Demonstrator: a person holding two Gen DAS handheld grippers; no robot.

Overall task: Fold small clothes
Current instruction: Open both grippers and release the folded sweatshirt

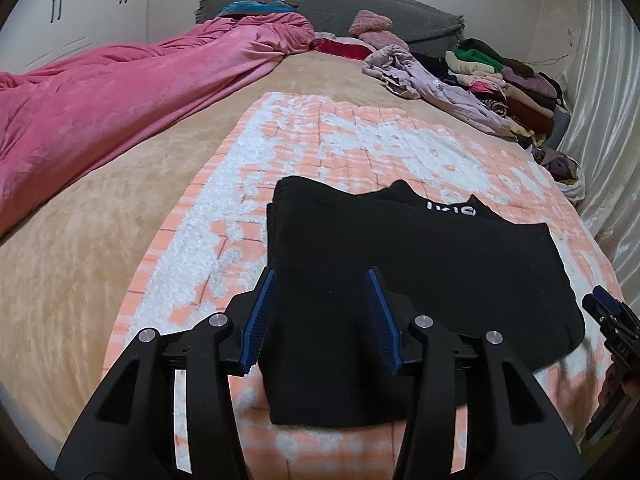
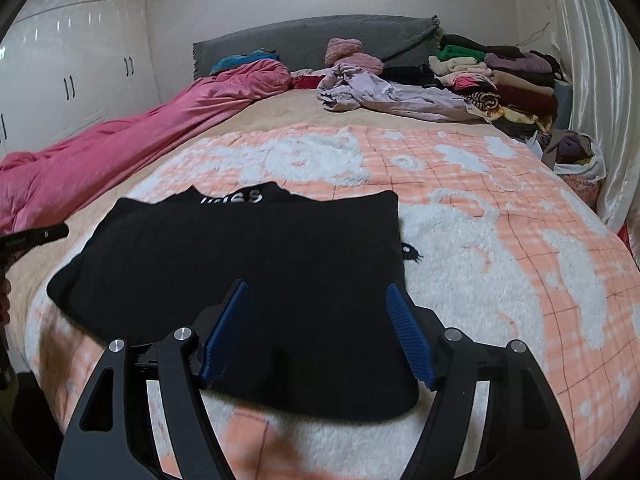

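Our left gripper had its fingers apart, with nothing pinched between them, above the near left part of the black garment. Our right gripper also had its fingers spread wide and empty, above the garment's near right part. The garment lay folded flat on the orange-and-white blanket on the bed, its white lettering at the far edge. We judged that one fold had been laid down and released. The next move probably called for pinching one side edge of the garment and carrying it across to halve the width, or else moving it towards the stack of folded clothes beyond the garment.
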